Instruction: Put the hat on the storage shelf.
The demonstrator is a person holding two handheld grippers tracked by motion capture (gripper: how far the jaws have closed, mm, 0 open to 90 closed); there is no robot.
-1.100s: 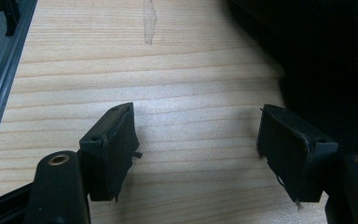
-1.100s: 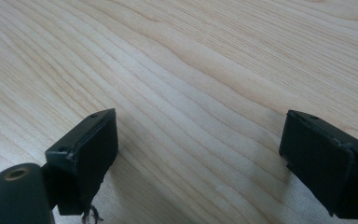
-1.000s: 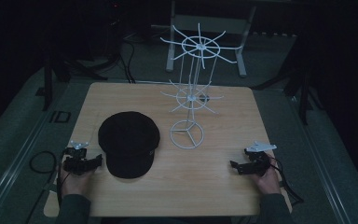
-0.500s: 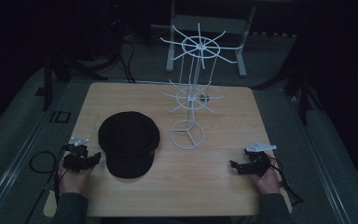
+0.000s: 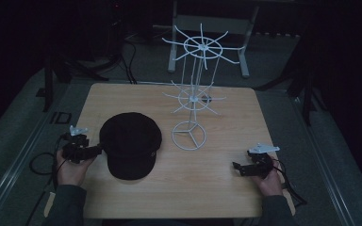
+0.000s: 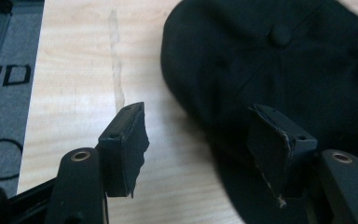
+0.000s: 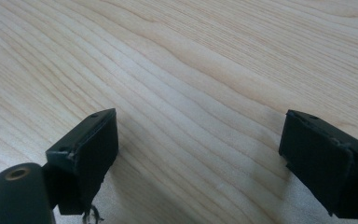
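Observation:
A black flat cap lies on the left half of the wooden table. My left gripper hovers at the cap's left edge, open, and its jaws have just been opening. In the left gripper view the cap covers the right side. Its rim lies loosely between the spread jaws of the left gripper, untouched by the pads. My right gripper rests open near the table's front right. In its own view the right gripper has bare wood between its jaws.
A white wire stand with two tiers of spokes and a ring base rises at the table's middle back. Cables trail on the dark floor to the left of the table. A metal frame stands behind the table.
My left gripper has lifted and drawn closer to the cap's left edge. The right gripper and the cap have stayed where they were.

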